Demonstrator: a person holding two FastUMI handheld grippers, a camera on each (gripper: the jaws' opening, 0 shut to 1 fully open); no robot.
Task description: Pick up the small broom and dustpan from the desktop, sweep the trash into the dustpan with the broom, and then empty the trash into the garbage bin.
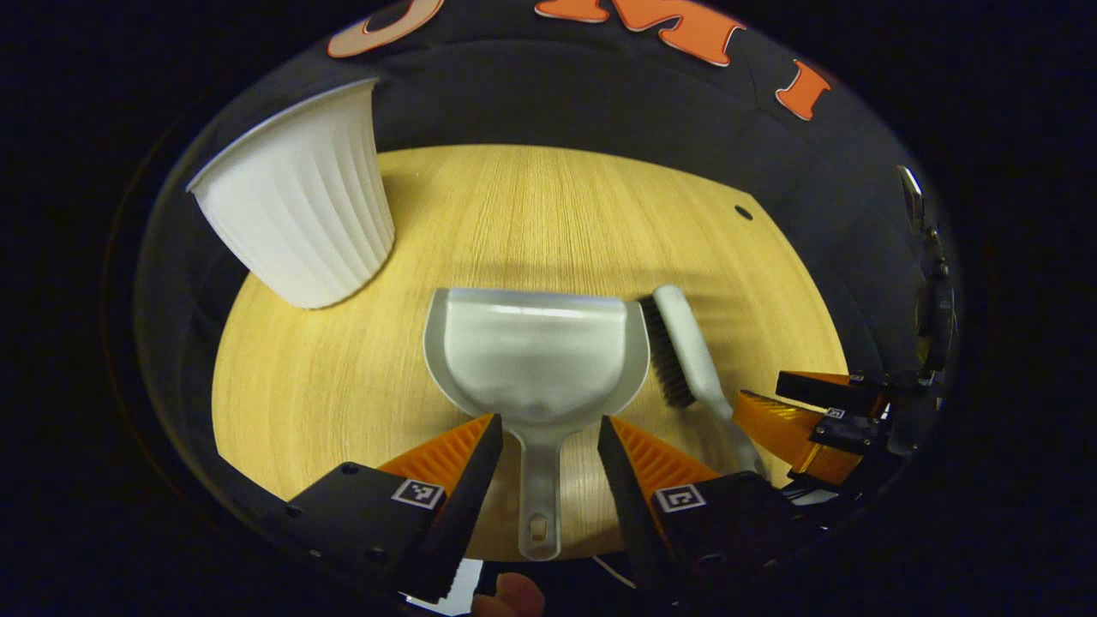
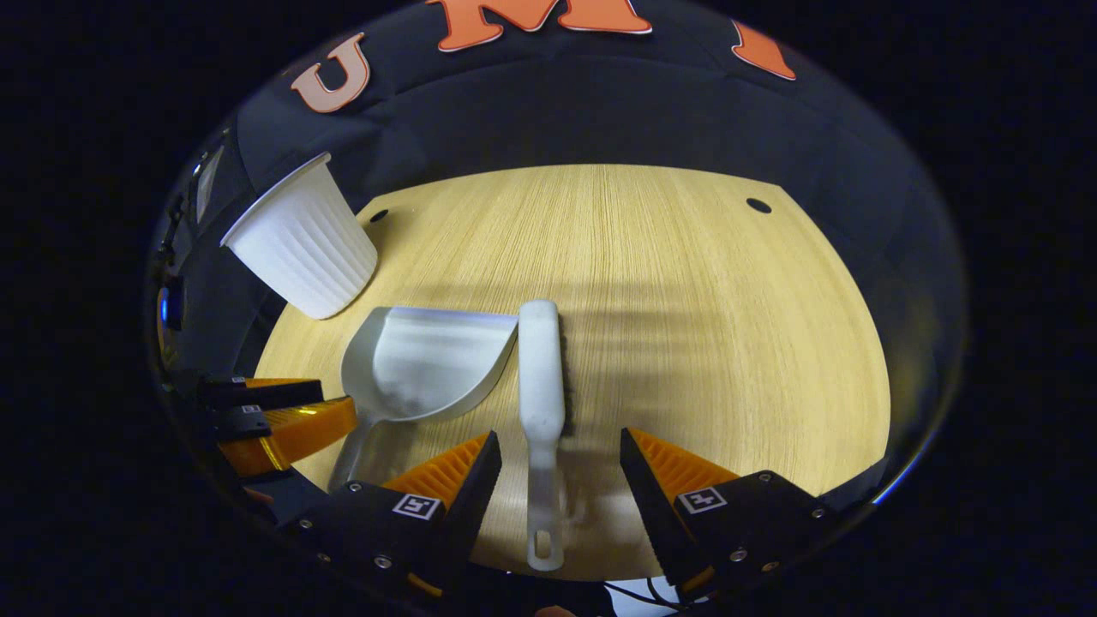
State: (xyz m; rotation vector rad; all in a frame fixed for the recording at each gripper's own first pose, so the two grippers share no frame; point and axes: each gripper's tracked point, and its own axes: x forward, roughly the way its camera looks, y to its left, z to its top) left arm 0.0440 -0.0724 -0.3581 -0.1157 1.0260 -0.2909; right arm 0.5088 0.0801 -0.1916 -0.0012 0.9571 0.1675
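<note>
Jaws of both grippers are spread, nothing pinched. In the left gripper view the left gripper (image 1: 548, 437) is seen low over the counter (image 1: 548, 214), its jaws straddling the dustpan (image 1: 538, 351) handle without touching it. The dustpan lies flat, scoop opening away from the camera, handle end at the near counter edge. The small broom (image 1: 694, 364) lies just beside the dustpan on its right, dark bristles facing the pan wall; whether they touch cannot be told. The right gripper (image 1: 784, 403) is seen from the side at the lower right, jaws apart, by the broom handle.

In the right gripper view the right gripper (image 2: 559, 450) is spread around the broom (image 2: 542, 386) handle, a gap on each side. Here the broom's smooth back is shown, bristles hidden on the far side. The dustpan (image 2: 428, 364) is seen to the left, its rim right against the broom head. The left gripper (image 2: 283, 411) is seen at the far left, beside the dustpan handle.

A white ribbed garbage bin (image 1: 296, 197) stands at the far left of the counter, apart from the dustpan, and is also seen in the right gripper view (image 2: 300, 244).
</note>
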